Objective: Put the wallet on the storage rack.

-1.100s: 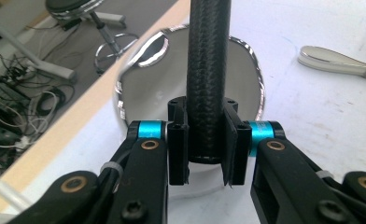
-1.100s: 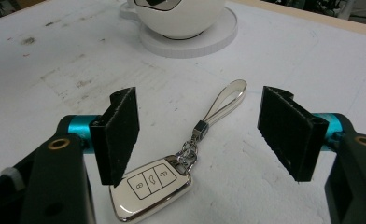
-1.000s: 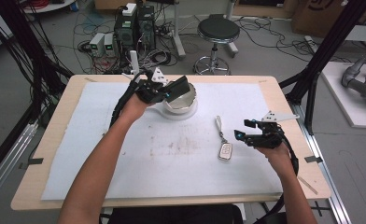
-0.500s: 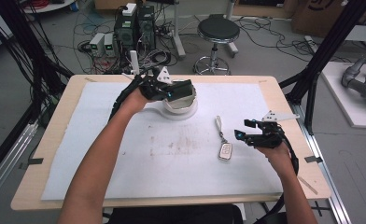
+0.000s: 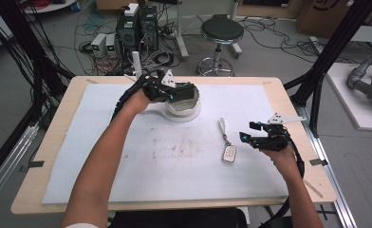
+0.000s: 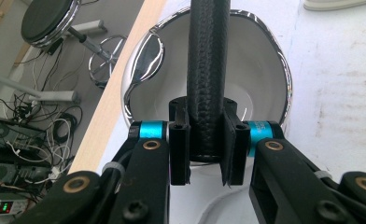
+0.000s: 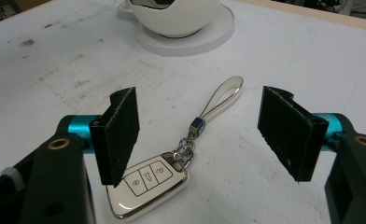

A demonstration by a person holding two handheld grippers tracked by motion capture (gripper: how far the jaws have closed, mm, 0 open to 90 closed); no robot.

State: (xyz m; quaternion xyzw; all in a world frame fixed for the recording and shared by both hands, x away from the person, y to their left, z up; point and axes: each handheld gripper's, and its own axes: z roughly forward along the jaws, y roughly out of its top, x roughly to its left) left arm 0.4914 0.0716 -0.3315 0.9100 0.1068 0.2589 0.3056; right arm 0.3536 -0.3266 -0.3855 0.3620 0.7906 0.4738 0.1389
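- On table (image 5: 56,156), white mat (image 5: 127,180) covers most of the top.
- Far centre: chrome bowl (image 6: 265,60) on white base (image 5: 170,115).
- Left gripper (image 5: 177,91) clamped on black leather-textured strap (image 6: 208,70), strap over bowl's opening.
- Right gripper (image 7: 200,130) jaws wide apart, nothing pinched.
- Key fob (image 7: 146,184) with loop strap (image 7: 223,100) lies flat on mat between right jaws, well apart from bowl.

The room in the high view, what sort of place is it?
Probably a lab for recording handwork: a person's left gripper and right gripper work over a padded table, with computers and loose cables behind.
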